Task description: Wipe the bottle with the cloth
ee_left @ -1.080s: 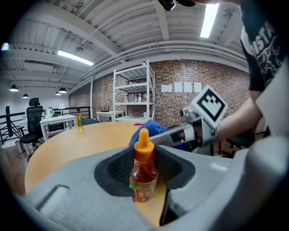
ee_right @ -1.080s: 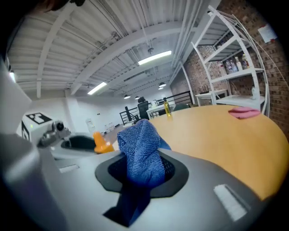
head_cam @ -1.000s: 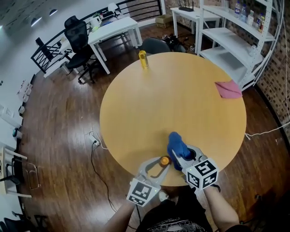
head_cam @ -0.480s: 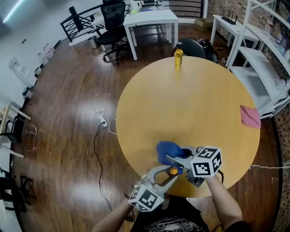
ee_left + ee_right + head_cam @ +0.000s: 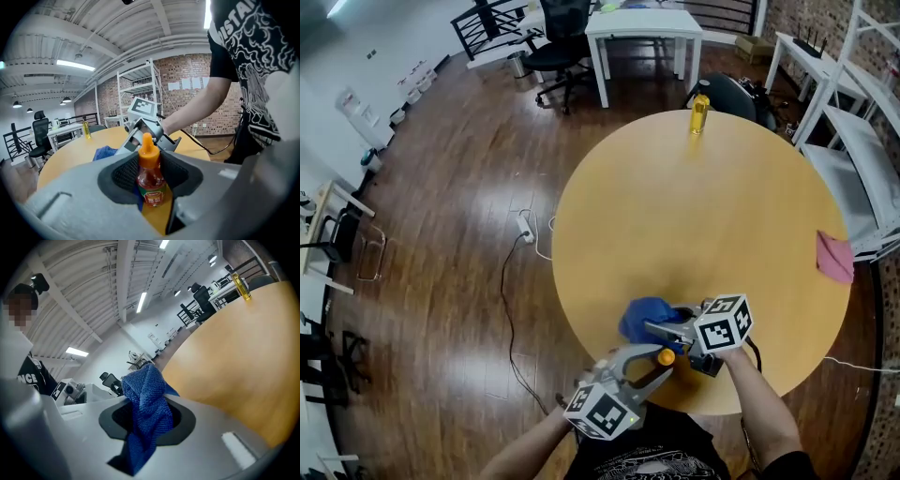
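Dark wood flooring (image 5: 441,187) is seen on all sides of a round table (image 5: 703,206) of light wood, by which the middle of the head view is filled. White shelving (image 5: 862,155) is set against the brick wall at the far right. A white desk (image 5: 642,21) is placed at the far side of the room, with a black office chair (image 5: 558,52) to its left.

Both grippers are held over the near edge of the table. The left gripper (image 5: 652,364) is closed on a sauce bottle (image 5: 150,180). In the left gripper view the dark pads are pressed against both sides of the red body, the bottle is kept upright, and its orange cap stands clear above the jaws. The right gripper (image 5: 664,328) is pointed leftward just beyond the bottle and is clamped on a blue cloth (image 5: 149,404). In the right gripper view the cloth is bunched between the jaws, with folds pushed out above them and a tail hung below. In the head view the bundle is seen over the table, just left of and beyond the orange cap. Whether cloth and bottle touch cannot be told.

A pink cloth (image 5: 835,258) is laid flat at the right edge of the table, well apart from the grippers. A yellow bottle (image 5: 700,114) is stood upright at the far edge. A white power strip (image 5: 525,228) with its cable is left on the floor to the left of the table.
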